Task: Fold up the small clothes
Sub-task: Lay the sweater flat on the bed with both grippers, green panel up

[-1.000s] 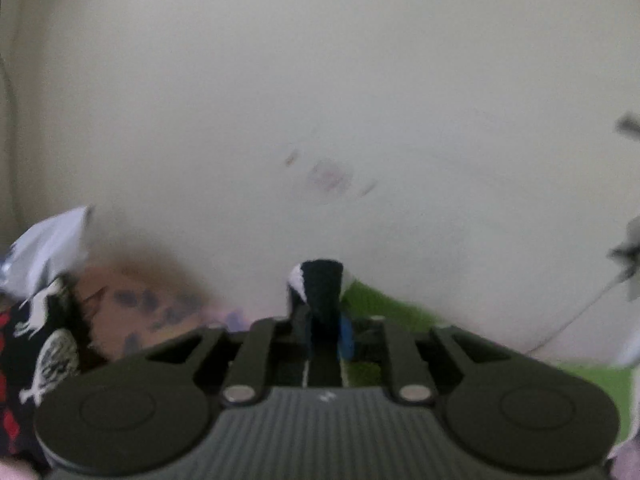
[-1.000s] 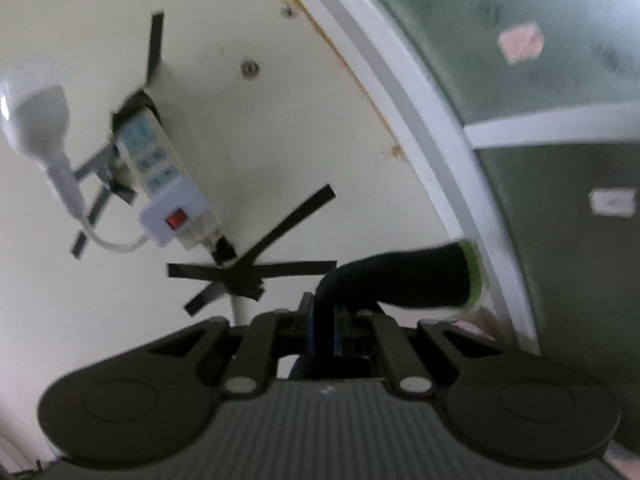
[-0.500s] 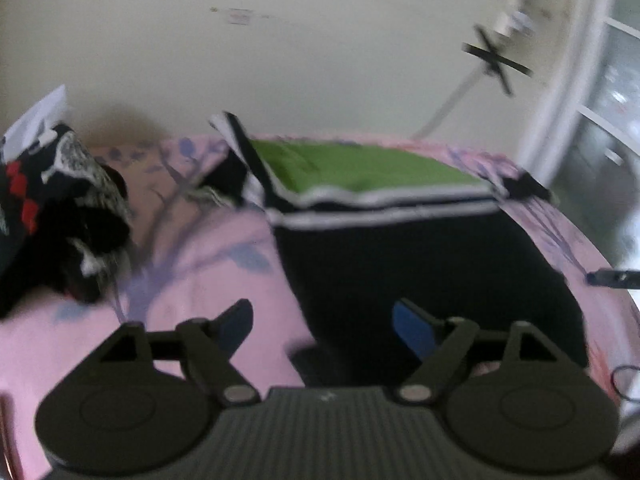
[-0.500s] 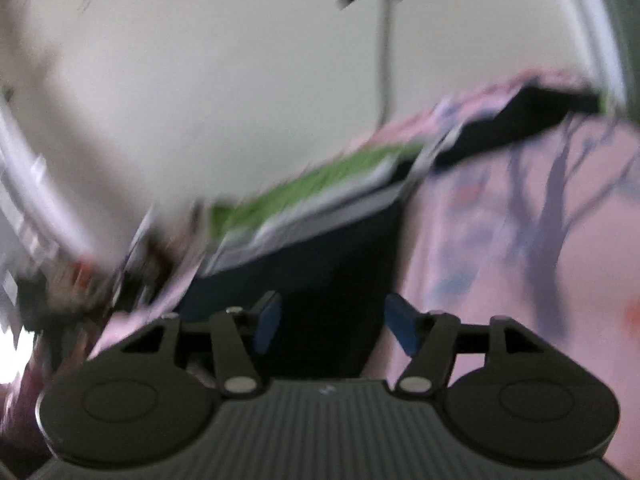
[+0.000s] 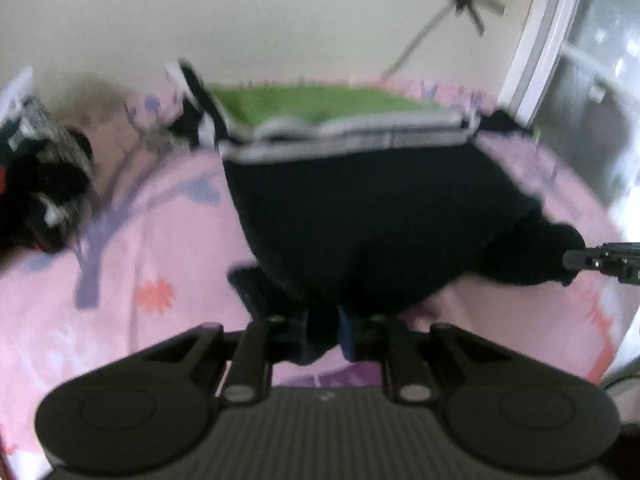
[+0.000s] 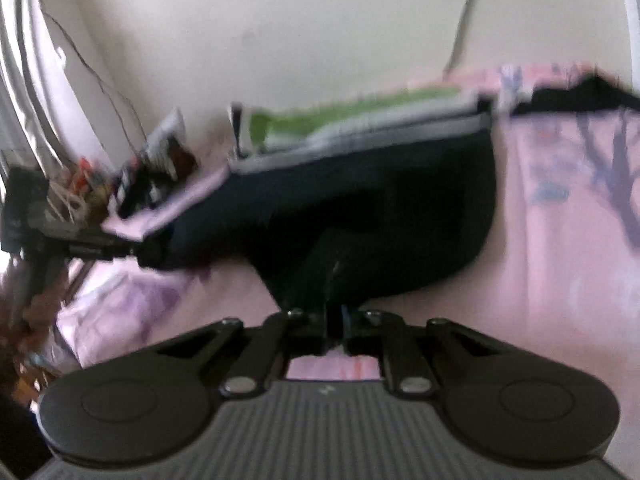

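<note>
Both shots are pretty blurry. In the left wrist view, far left, there's a dark patterned heap of clothes sitting on the pink floral bedsheet. Center frame is the black garment, spread on the sheet with a green and grey folded piece lying at its far edge, up near the cream wall. At the bottom center the left gripper is closing, jaws nearly together with the near edge of the black fabric pinched between them. Over at the right edge the right gripper pokes in, touching the garment's right corner.

In the right wrist view, the left gripper shows at the left edge on the black garment's corner. Center bottom, the right gripper has its jaws clamped tight on a bunched bit of the fabric. The pink sheet fills the right side.
</note>
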Demonstrator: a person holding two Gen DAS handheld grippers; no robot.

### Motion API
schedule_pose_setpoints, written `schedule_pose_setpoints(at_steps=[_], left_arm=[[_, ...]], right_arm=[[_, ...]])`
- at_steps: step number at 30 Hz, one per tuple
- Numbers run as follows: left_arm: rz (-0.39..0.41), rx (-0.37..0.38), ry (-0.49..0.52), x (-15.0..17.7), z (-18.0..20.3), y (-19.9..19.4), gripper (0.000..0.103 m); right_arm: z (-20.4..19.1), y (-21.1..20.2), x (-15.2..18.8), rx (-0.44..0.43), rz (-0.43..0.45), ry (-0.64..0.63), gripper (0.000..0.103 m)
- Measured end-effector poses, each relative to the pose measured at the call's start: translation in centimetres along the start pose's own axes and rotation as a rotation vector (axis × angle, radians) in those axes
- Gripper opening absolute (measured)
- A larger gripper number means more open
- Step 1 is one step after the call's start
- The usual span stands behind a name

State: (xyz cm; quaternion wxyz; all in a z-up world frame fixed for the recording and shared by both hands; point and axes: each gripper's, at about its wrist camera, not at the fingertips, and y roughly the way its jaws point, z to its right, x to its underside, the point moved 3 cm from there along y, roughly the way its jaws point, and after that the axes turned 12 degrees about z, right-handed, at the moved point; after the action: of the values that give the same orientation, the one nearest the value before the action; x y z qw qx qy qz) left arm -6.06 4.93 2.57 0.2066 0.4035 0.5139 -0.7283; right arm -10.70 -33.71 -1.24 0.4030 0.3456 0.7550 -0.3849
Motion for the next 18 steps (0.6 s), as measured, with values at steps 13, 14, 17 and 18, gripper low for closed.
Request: schedule_pose_setpoints(at_steps=[13,14,17,18], left_arm=[[0.008,-0.086,-0.174,-3.0,-2.7,2.7,0.056],[0.012,-0.083,-0.177,-2.3,-2.8,2.3,0.062],[0.010,-0.099,-0.174,-0.3,-3.1,0.9,0.073],[0.002,-0.097,-0.183,0.2,-3.1,0.9,0.073]], right_arm=[[5.9,0.9,-2.0,0.083,0.021,0.151,0.029],[6.2,0.4,-1.4,0.078,0.018,0.157,0.033],[7.0,-1.1,-0.5,0.096,0.057,0.209,0.062],[7.3,-1.5,-0.5,0.095,0.069,0.220,0.062]])
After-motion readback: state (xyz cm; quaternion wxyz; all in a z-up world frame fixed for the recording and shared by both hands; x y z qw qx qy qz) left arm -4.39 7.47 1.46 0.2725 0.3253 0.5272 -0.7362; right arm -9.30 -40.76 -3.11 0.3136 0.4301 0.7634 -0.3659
